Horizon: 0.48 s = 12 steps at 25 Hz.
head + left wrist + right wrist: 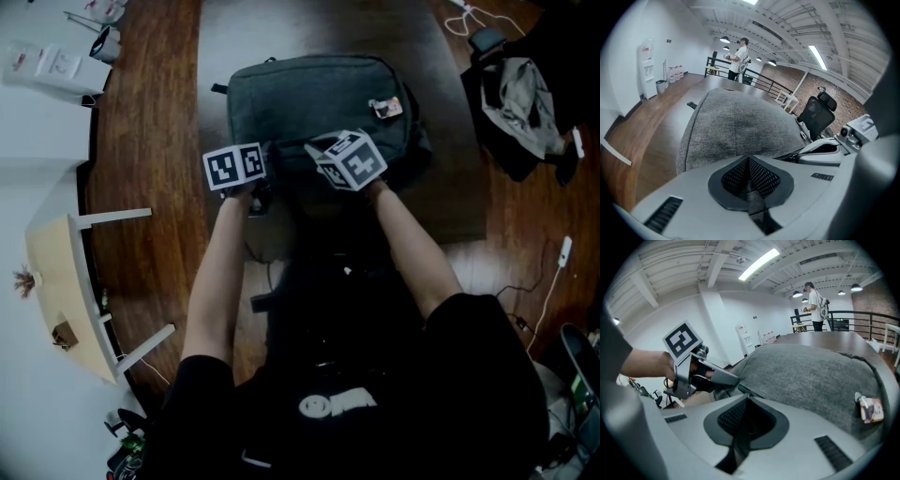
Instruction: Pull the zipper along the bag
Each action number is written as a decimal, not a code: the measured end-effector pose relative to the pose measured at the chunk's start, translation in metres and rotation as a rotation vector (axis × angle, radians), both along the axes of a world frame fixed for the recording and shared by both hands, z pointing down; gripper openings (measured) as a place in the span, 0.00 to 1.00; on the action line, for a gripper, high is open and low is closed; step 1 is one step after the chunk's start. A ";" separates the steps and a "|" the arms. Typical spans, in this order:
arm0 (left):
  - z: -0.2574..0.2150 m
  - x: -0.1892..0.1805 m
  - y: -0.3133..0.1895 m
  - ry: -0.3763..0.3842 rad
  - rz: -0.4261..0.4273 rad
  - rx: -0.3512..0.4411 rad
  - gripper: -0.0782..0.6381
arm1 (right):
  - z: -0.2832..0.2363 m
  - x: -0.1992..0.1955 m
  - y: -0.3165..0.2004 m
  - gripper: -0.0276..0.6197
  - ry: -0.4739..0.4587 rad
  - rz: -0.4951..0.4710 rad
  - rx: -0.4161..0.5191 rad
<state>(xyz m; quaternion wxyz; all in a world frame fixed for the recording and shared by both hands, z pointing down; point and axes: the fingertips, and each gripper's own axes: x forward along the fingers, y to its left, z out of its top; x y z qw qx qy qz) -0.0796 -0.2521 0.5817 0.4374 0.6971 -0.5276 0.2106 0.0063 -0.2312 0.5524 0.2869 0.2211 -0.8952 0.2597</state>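
A grey fabric backpack [314, 98] lies flat on a grey surface, and a small tag [385, 108] sits near its right side. Both marker cubes hover at the bag's near edge, the left cube [234, 167] close beside the right cube [349, 159]. My left gripper [749, 164] is shut, with a strip of the bag's grey fabric pinched between its pads. My right gripper [746, 404] is shut on a thin dark strip that looks like the zipper pull. In the right gripper view, the left gripper's tip [726, 377] touches the bag's edge just left of my jaws.
The grey surface [450, 178] is bordered by brown wood [141, 141]. A pale shelf unit [66, 272] stands at the left. Dark clothing [520, 103] and cables lie at the right. An office chair [818, 115] and a distant person [739, 54] are beyond the bag.
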 end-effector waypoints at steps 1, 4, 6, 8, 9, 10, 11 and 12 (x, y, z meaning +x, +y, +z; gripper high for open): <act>0.000 -0.001 -0.001 0.003 -0.004 0.000 0.11 | 0.000 0.000 -0.001 0.08 -0.004 0.000 -0.001; 0.001 0.000 0.000 -0.003 -0.003 0.000 0.11 | 0.000 0.004 -0.001 0.08 -0.019 -0.001 -0.011; 0.001 0.001 0.000 -0.017 0.005 0.002 0.11 | 0.000 0.007 -0.001 0.08 -0.025 0.001 -0.019; 0.000 0.001 0.000 -0.044 0.021 0.004 0.11 | 0.000 0.008 -0.001 0.08 -0.034 0.003 -0.024; 0.000 0.002 0.000 -0.057 0.027 0.005 0.11 | 0.000 0.010 -0.001 0.08 -0.038 0.003 -0.026; 0.000 0.002 0.000 -0.065 0.030 0.006 0.11 | 0.000 0.011 -0.001 0.08 -0.041 0.003 -0.028; 0.000 0.002 0.000 -0.067 0.030 0.007 0.11 | 0.000 0.013 -0.001 0.08 -0.042 0.004 -0.029; 0.000 0.001 0.000 -0.066 0.028 0.007 0.11 | 0.000 0.014 -0.002 0.08 -0.043 0.004 -0.031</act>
